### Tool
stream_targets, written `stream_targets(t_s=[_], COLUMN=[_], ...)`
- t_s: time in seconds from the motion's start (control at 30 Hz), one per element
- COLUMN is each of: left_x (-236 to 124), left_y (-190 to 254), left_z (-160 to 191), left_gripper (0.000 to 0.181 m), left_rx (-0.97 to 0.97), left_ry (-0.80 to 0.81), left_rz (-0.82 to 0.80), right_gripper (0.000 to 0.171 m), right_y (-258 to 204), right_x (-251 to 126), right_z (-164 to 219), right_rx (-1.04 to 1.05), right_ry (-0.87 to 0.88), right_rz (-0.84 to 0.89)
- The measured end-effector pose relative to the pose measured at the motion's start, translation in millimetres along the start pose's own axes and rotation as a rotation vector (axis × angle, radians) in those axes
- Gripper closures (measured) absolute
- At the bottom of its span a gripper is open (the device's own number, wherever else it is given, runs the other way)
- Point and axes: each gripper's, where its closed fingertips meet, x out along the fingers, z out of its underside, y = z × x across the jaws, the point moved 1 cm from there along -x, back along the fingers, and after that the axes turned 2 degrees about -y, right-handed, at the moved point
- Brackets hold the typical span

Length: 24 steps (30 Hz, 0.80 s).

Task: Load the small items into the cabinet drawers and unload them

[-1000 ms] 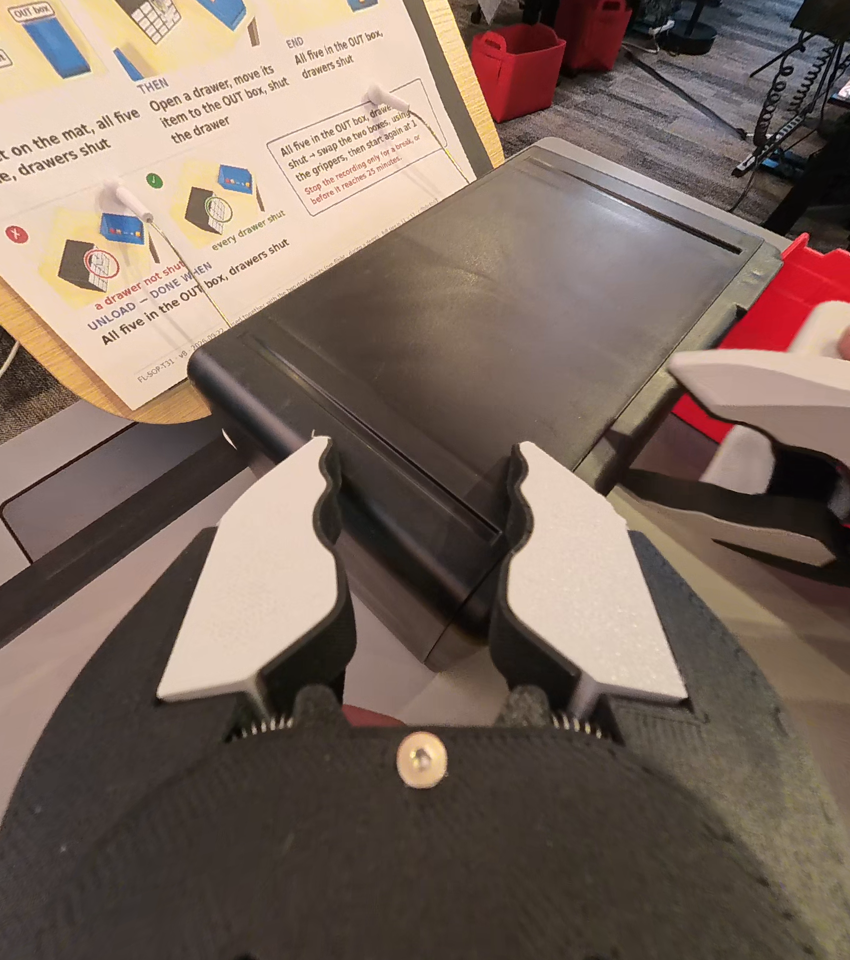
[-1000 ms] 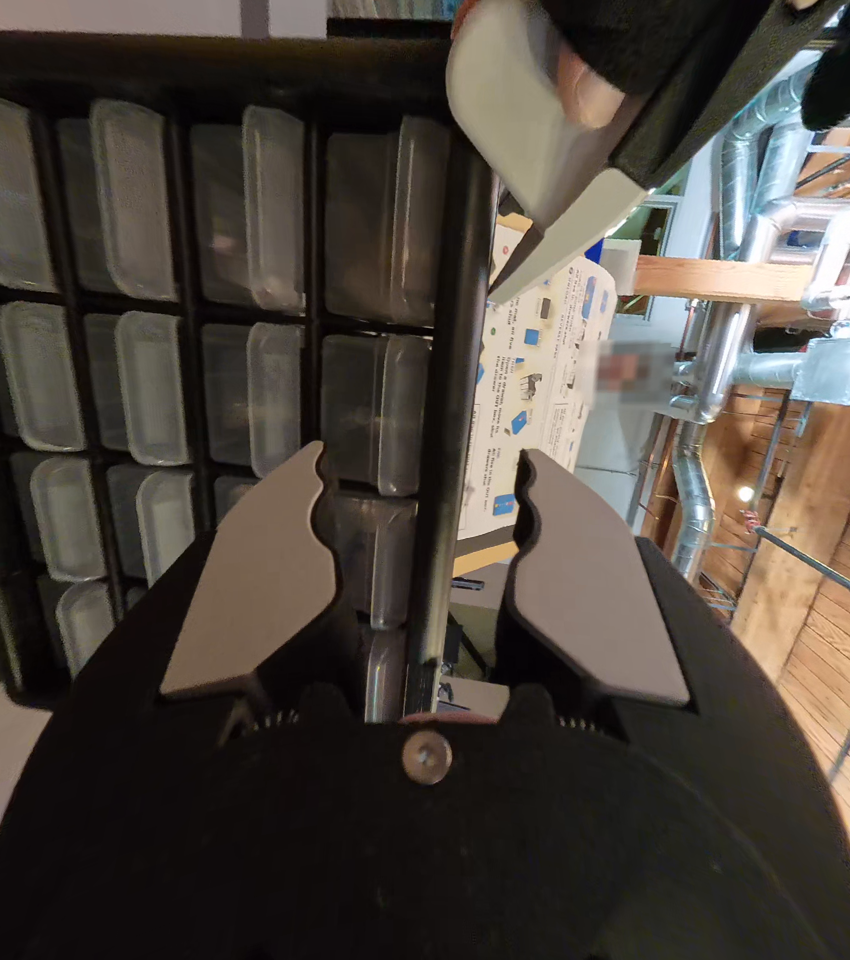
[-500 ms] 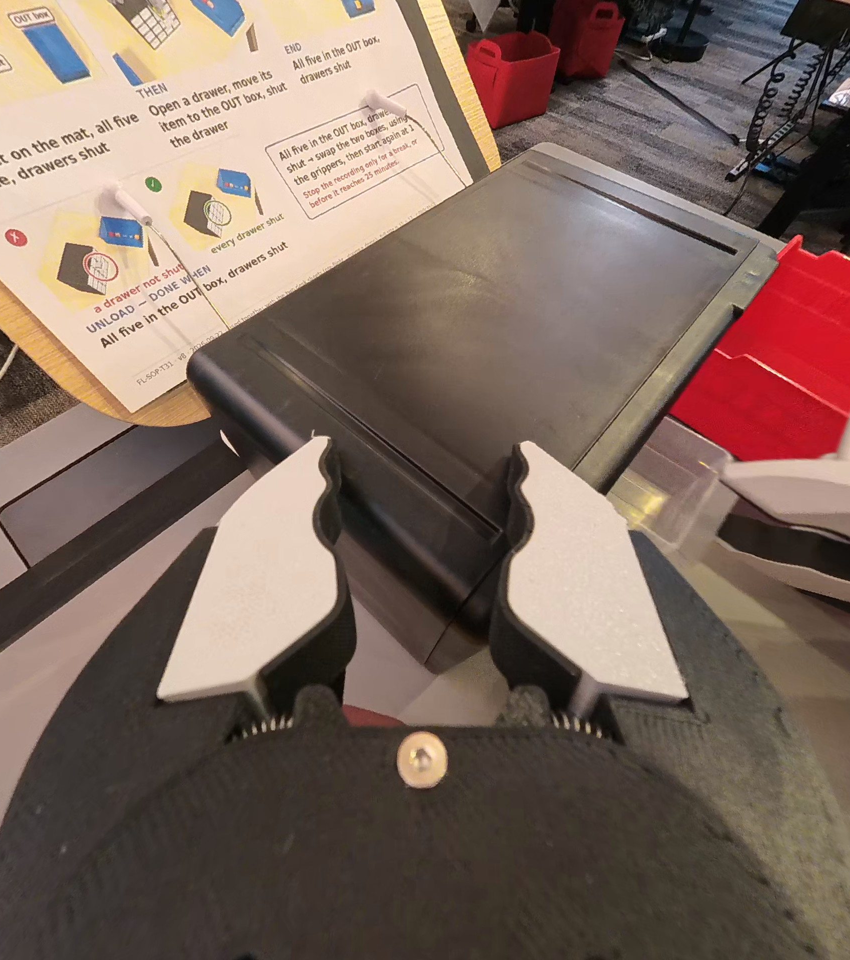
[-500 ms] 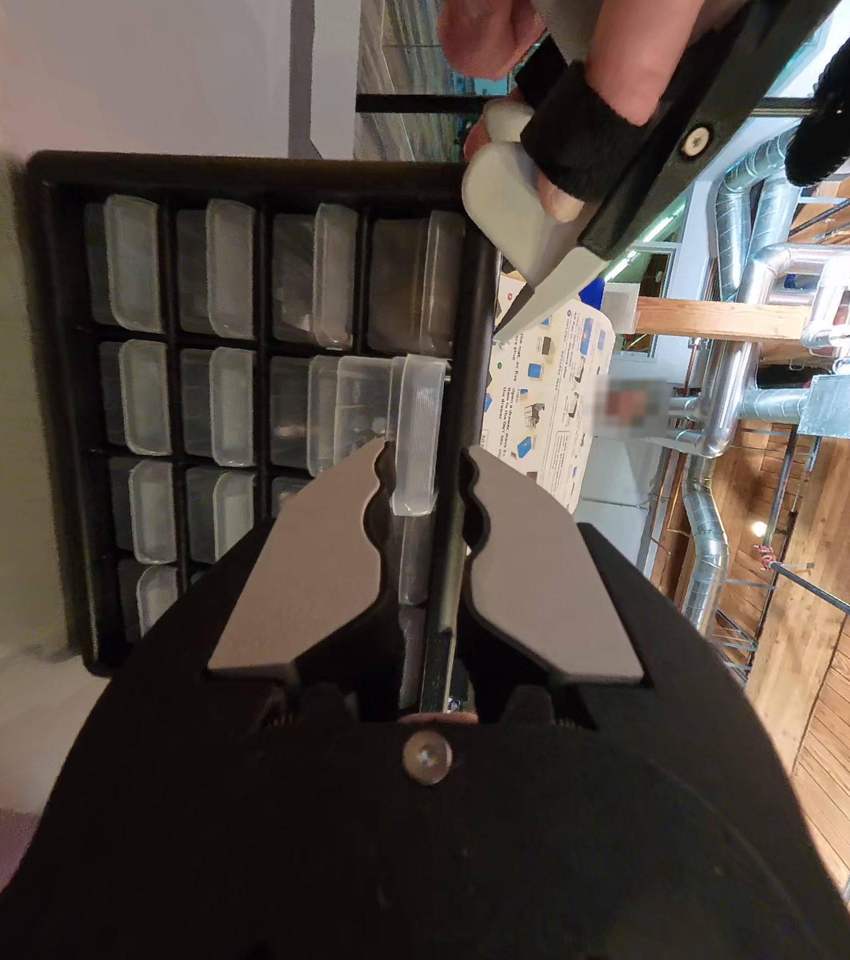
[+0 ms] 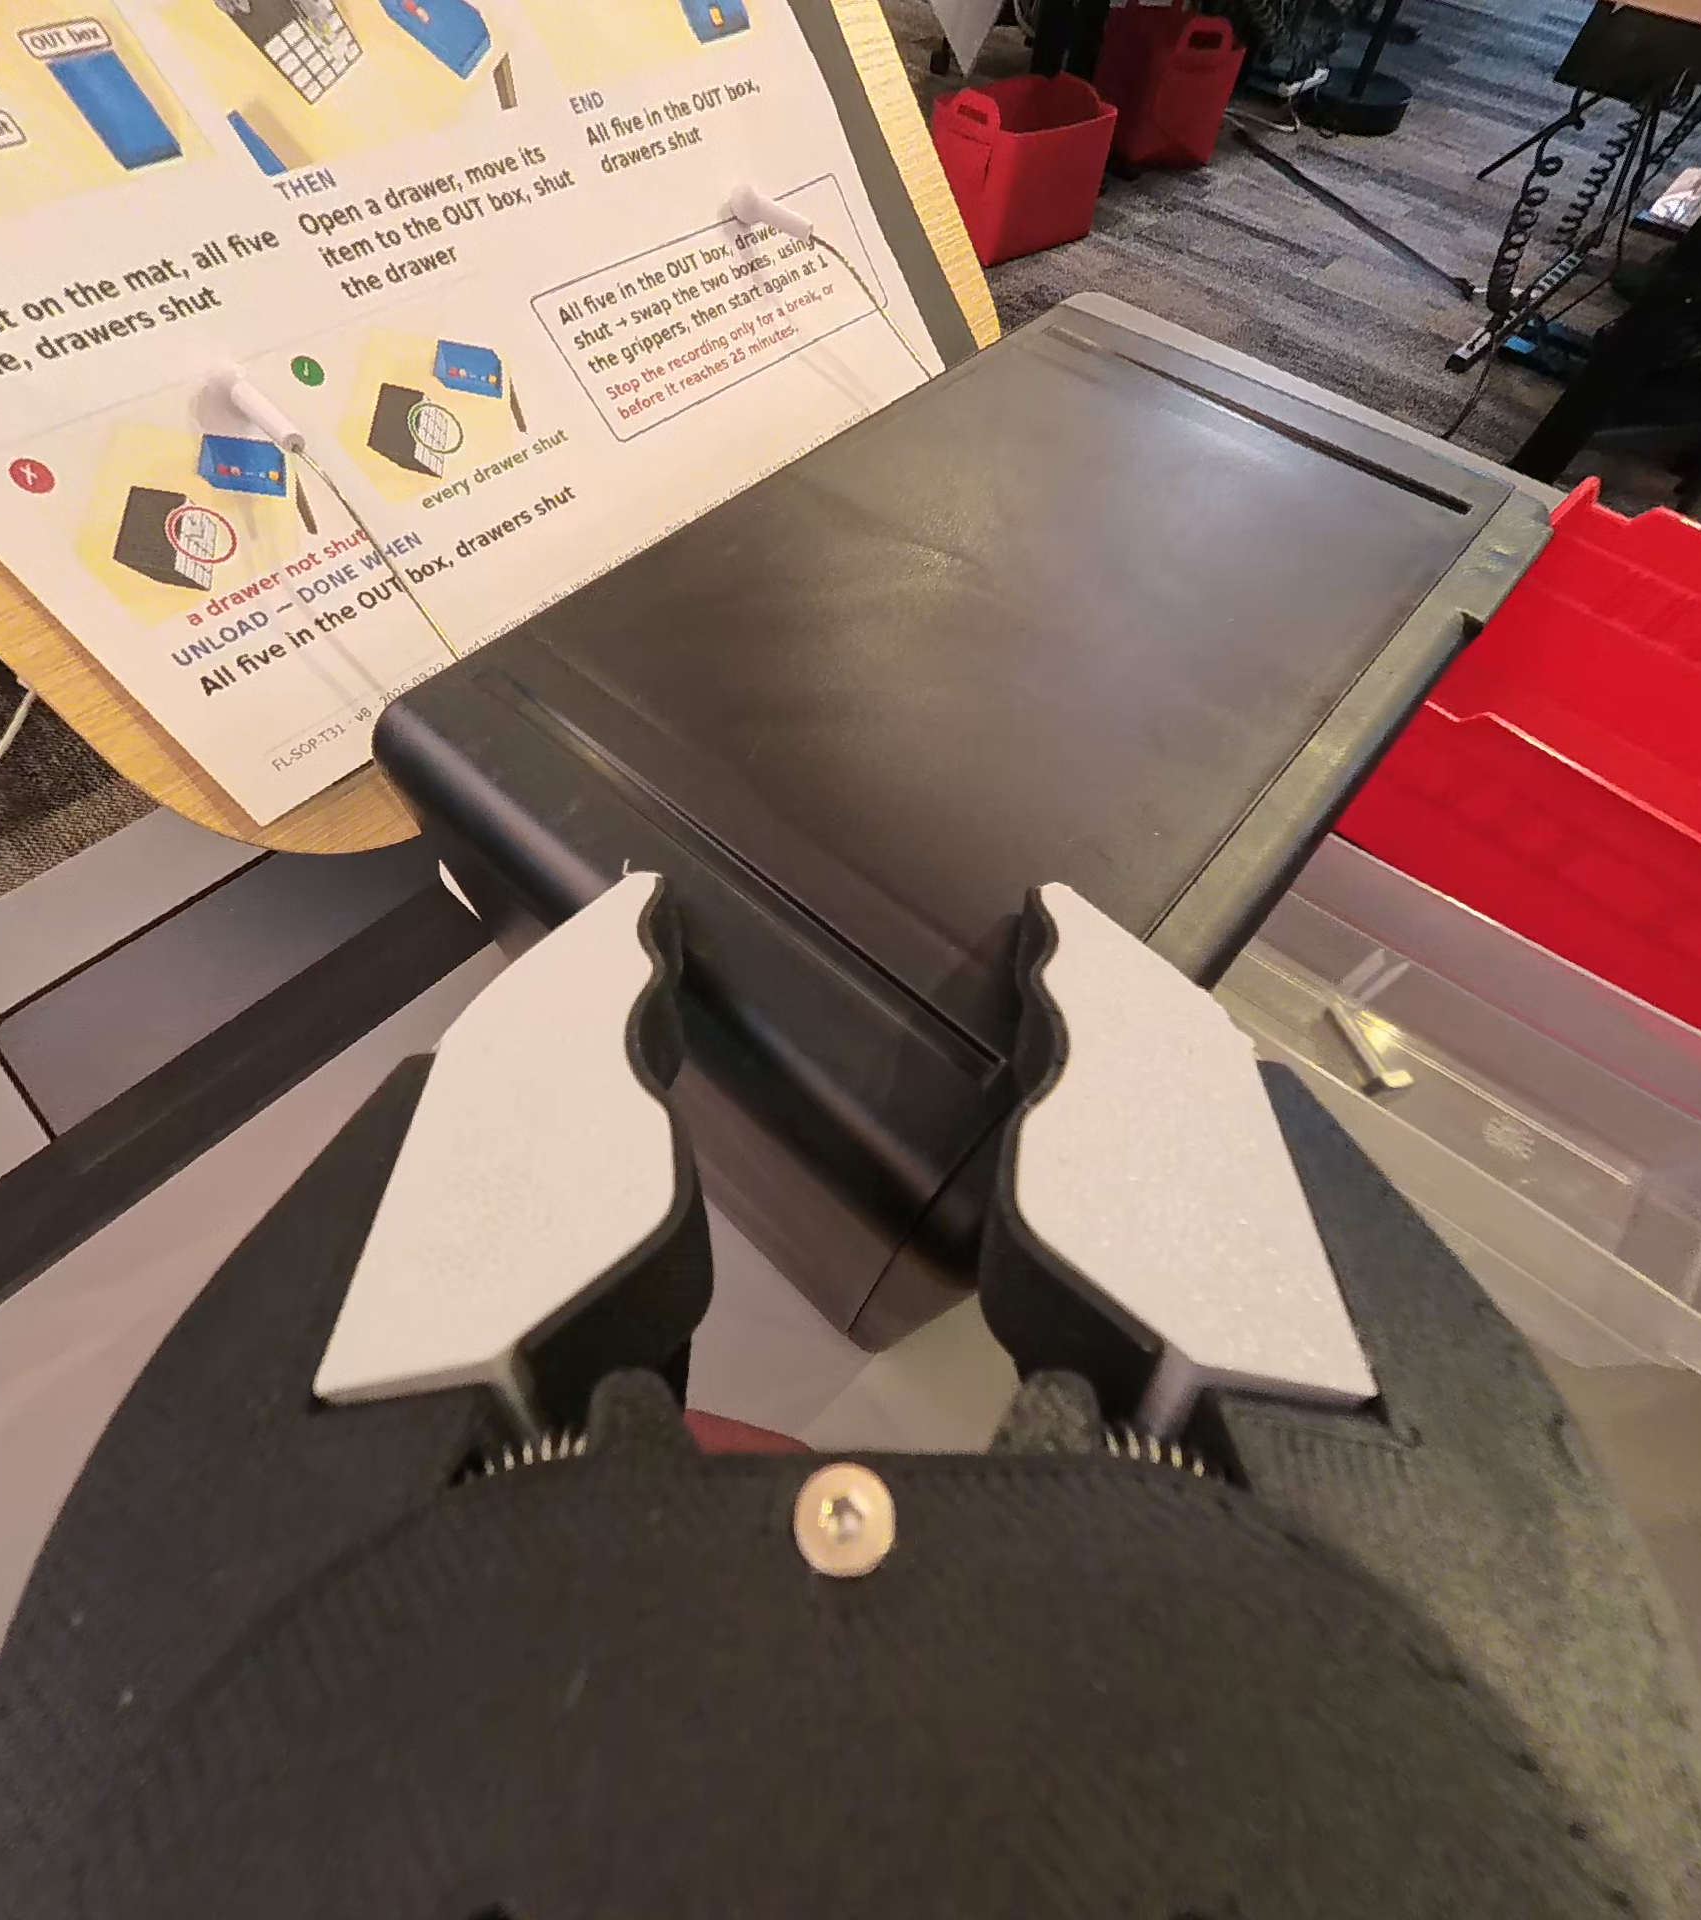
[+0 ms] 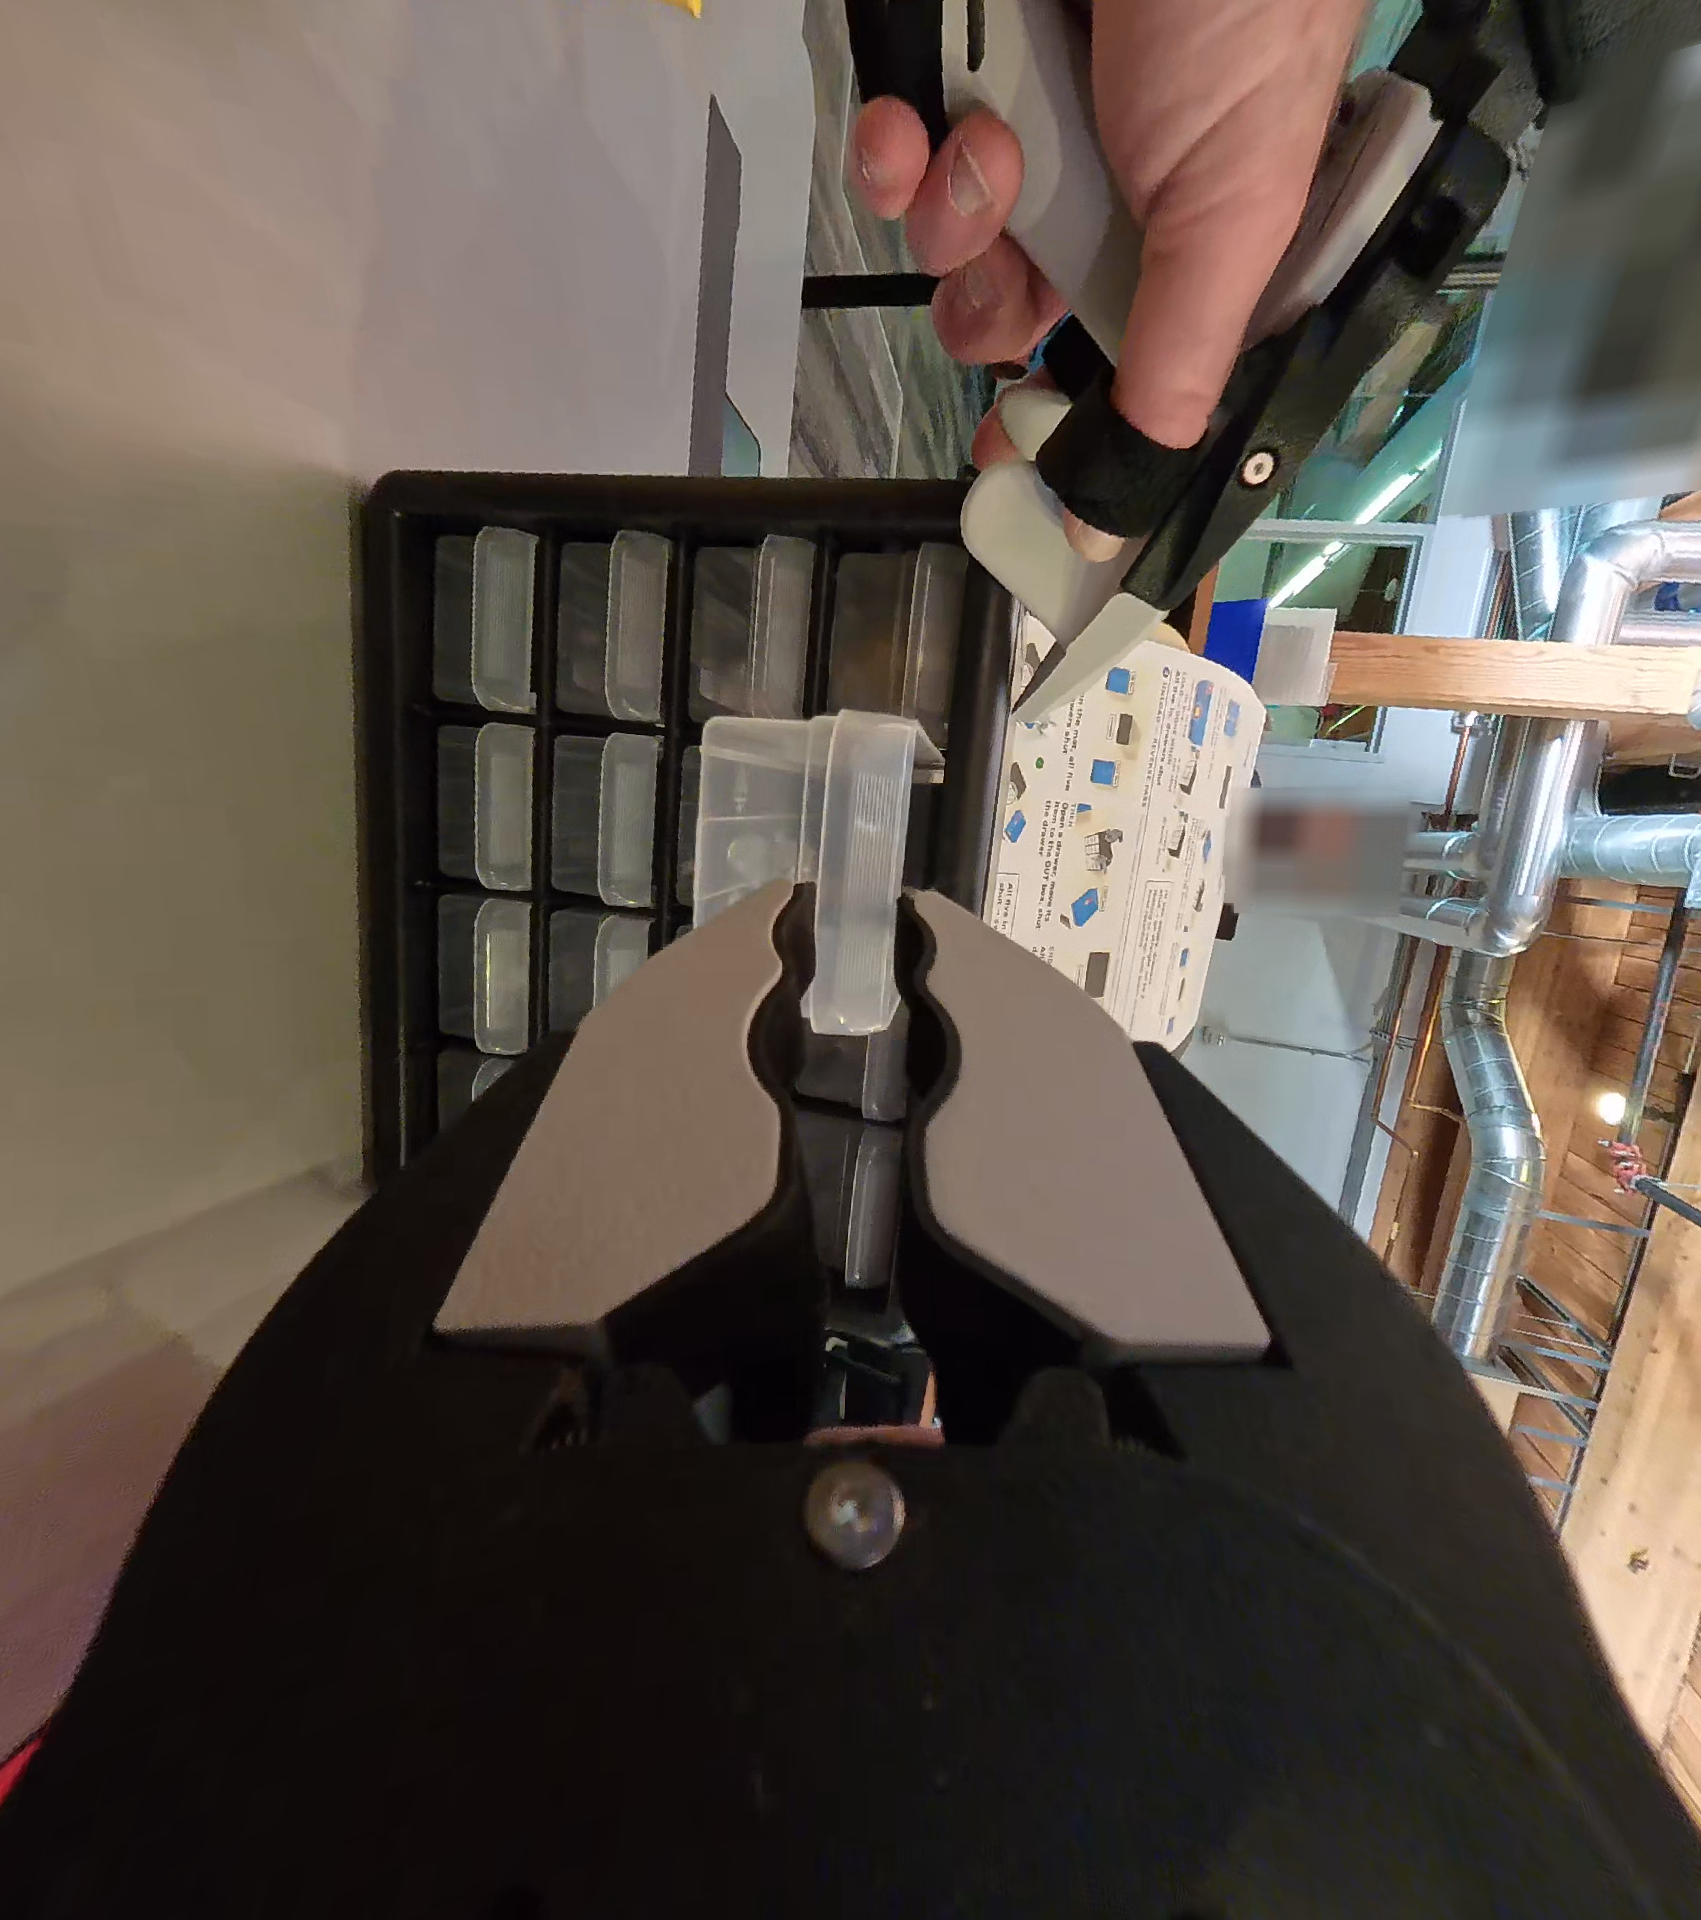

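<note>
Clearly, the right gripper (image 6: 851,925) pinches the handle of a clear drawer (image 6: 773,821) pulled out of the black cabinet (image 5: 981,644). Left gripper (image 5: 841,977) straddles the cabinet's corner, fingers spread wide.

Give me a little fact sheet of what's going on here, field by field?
cabinet: black, many clear drawers
open drawer: clear, pulled out, small metal part inside
right hand-held gripper: shut on the drawer's handle
left hand-held gripper: open, straddling the cabinet's top corner
beside cabinet: red bin
behind: instruction sheet
</note>
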Motion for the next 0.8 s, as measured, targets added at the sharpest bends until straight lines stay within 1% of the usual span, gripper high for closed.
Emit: stream_targets(t_s=[0.03,0.17,0.4,0.43,0.53,0.63,0.73,0.8], left_x=[0,0,0,0,0,0,0,0], left_y=[0,0,0,0,0,0,0,0], left_z=[0,0,0,0,0,0,0,0], left_gripper=[0.118,0.118,0.118,0.118,0.118,0.118,0.118,0.118], left_rx=[0.000,0.000,-0.002,-0.001,0.000,0.000,-0.001,0.000], left_ry=[0.000,-0.002,-0.001,-0.002,-0.003,-0.004,-0.003,-0.003], left_rz=[0.000,-0.001,-0.006,-0.006,-0.007,-0.008,-0.008,-0.008], right_gripper=[0.159,0.159,0.155,0.152,0.153,0.145,0.138,0.142], right_y=[-1,-6,-26,-28,-28,-30,-32,-31], right_x=[-3,-9,-1,-1,-1,0,-8,-18], right_z=[-1,-6,-1,-1,-1,0,-6,-9], right_rx=[-0.001,-0.010,-0.020,-0.023,0.001,-0.004,-0.002,0.016], right_ry=[0.006,0.018,0.001,0.000,0.004,0.001,0.041,0.083], right_rz=[-0.004,-0.028,-0.101,-0.105,-0.118,-0.138,-0.167,-0.215])
